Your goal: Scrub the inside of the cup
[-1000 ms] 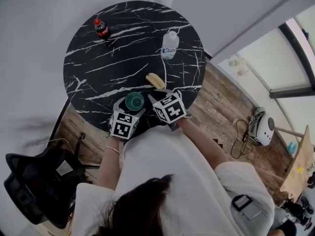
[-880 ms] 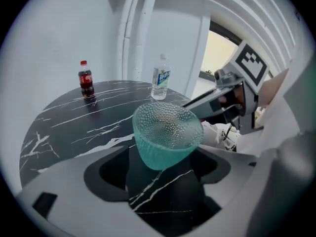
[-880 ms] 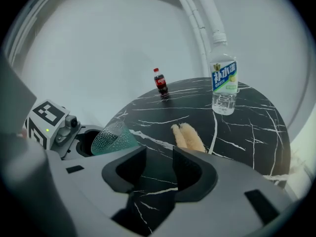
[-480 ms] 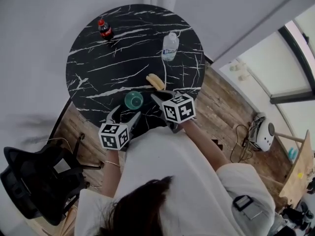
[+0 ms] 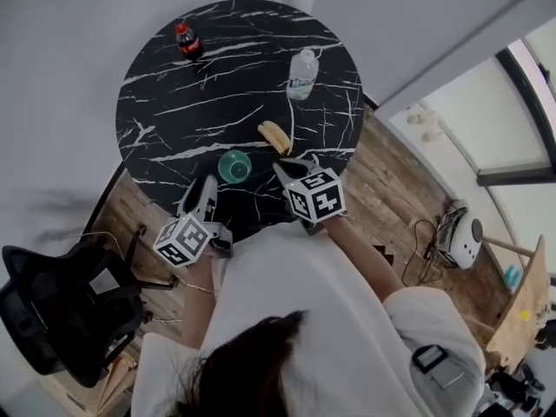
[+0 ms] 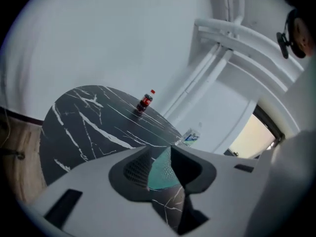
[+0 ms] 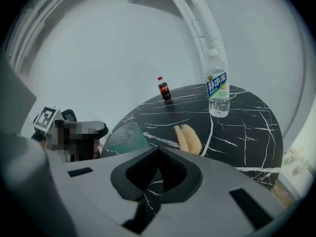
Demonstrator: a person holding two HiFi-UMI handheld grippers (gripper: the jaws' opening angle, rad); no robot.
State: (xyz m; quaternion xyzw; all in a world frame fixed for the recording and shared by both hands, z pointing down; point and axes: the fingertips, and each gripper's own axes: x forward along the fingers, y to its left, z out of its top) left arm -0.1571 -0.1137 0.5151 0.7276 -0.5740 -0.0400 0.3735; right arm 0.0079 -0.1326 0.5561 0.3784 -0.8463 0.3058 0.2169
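The left gripper (image 6: 167, 154) is shown with its jaws drawn in to a narrow gap, having just been closing. Nothing is gripped between them, and only the cup (image 5: 234, 166) is glimpsed through the gap, out on the tabletop. This gripper is held off the near-left edge of the round black marble table (image 5: 174, 102), angled toward the cup but clear of it.

The right gripper (image 7: 157, 151) is seen with its jaws brought fully together at the tips, and nothing is caught in them. It is held over the table's near edge, just to the right of the cup, and no contact with the cup is made.

The teal-green cup is seen standing upright and open-mouthed close to the table's near edge, between the two grippers and a little beyond their tips. A yellow oblong object (image 5: 274, 136) is laid flat just past the cup and to its right, close ahead of the right gripper.

Farther across the tabletop, a clear water bottle (image 5: 301, 74) with a printed label is stood upright on the right side. A small cola bottle (image 5: 187, 43) with a red cap is stood near the far left edge, well apart from it. A black office chair (image 5: 52, 311) is parked on the wooden floor (image 5: 400, 189) to the person's left.
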